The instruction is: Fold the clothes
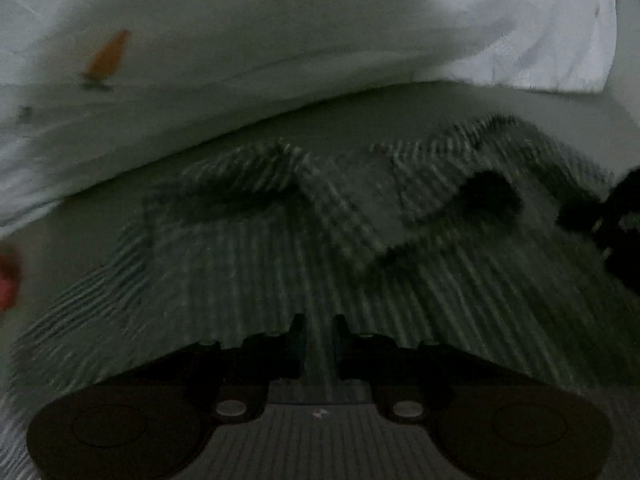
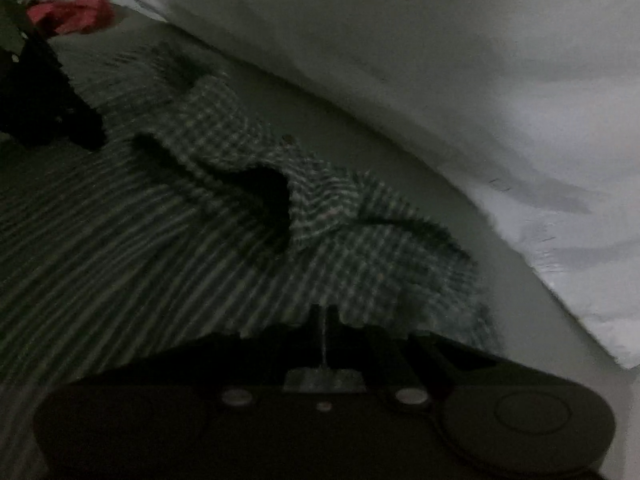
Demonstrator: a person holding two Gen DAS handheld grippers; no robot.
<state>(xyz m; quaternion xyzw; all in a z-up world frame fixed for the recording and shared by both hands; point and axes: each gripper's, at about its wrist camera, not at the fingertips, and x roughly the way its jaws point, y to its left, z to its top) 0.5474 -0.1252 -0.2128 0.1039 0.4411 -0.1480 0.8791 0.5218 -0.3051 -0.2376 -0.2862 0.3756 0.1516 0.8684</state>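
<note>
Striped garment (image 1: pixel 248 280) blurred, its near edge behind both grippers.

Red cloth (image 1: pixel 8 276) blurred, cut off at edge.

The light is running dim and greenish-grey, and both views are smearing with motion blur. A pale, smooth flat surface (image 1: pixel 100 248) is lying as the ground of the scene; whether it is a bed or a table cannot be told. Beyond it, a big white sheet (image 1: pixel 280 40) is bulging up in soft folds, its lower edge touching the pale surface and its far side catching brighter, cooler light. An orange mark (image 1: pixel 108 54) is showing on the white sheet. Beside the sheet's edge, a crumpled red cloth (image 2: pixel 76 10) is resting on the pale surface. No wall, window or floor is showing clearly.
</note>
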